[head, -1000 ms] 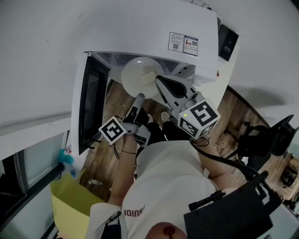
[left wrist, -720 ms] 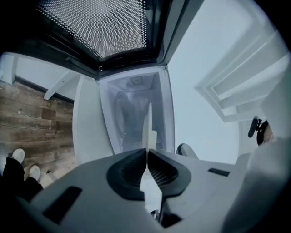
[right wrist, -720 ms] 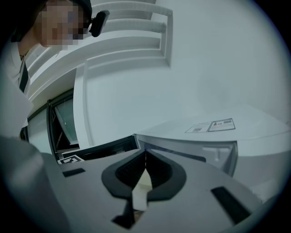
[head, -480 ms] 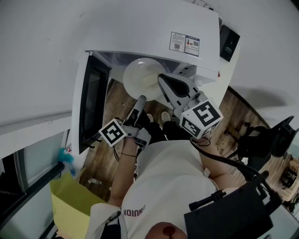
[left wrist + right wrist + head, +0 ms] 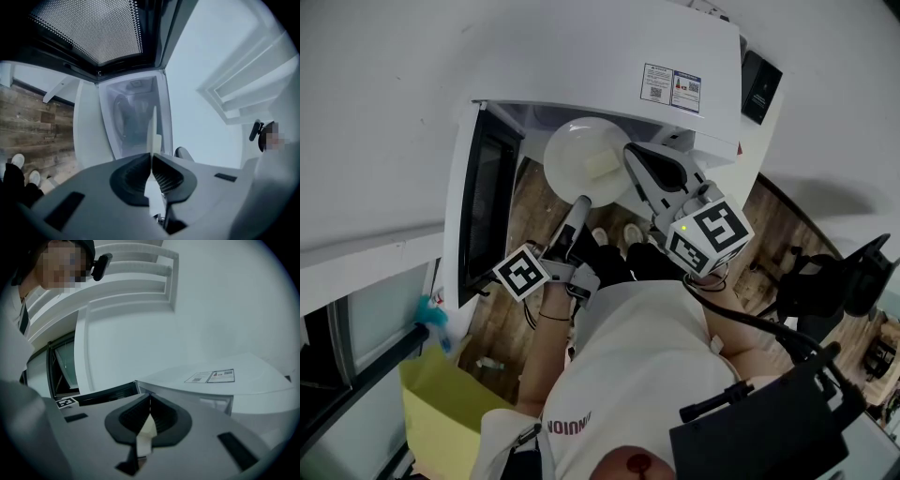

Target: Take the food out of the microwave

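Plate of food point(image 5: 572, 155) has hardly moved.

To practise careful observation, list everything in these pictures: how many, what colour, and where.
microwave: one, white, against the wall
door: one, dark glass, swung open at left
stickers: two, white, on the microwave's top
plate: one, white, at the microwave's mouth
food: one piece, pale, on the plate
bag: one, yellow, lower left
chair: one, black, at right
floor: brown wood, below
shirt: one, white, on the person
left gripper: one, grey, shut on the plate's near rim
right gripper: one, grey, shut at the plate's right rim
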{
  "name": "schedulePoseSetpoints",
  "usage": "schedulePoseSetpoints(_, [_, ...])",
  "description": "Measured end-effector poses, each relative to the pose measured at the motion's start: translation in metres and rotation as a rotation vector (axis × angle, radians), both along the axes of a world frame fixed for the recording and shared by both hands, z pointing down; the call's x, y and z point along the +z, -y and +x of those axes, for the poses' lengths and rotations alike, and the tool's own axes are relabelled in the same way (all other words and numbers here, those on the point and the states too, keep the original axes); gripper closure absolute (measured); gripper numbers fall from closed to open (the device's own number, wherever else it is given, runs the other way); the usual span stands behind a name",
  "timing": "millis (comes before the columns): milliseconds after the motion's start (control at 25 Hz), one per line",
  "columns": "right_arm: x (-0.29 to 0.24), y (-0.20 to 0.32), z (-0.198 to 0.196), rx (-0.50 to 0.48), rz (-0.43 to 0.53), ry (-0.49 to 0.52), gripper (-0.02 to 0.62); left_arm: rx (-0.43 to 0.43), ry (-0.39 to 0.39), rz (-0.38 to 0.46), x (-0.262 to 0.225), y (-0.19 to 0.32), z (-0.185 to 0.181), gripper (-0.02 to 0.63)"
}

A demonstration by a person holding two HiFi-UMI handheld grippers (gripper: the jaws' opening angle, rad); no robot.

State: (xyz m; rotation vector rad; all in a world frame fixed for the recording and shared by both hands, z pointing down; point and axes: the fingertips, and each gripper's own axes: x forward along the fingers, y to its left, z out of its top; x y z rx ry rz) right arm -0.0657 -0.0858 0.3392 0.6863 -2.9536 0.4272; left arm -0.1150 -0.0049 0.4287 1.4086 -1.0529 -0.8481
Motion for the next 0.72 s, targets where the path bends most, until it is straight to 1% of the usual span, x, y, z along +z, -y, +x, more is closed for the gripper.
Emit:
schedulePoseSetpoints(200, [0.0,0.003,0.004,0.014,0.002,-0.002,0.574,0.003,-0.003,0.013,-0.006,-0.002,-0.001,0.581])
schedulePoseSetpoints(720, [0.003,0.006,0.01,0.033,-0.002,-0.01,0.574,-0.006,0.02,0.037,-0.02,-0.006,-0.007,0.581])
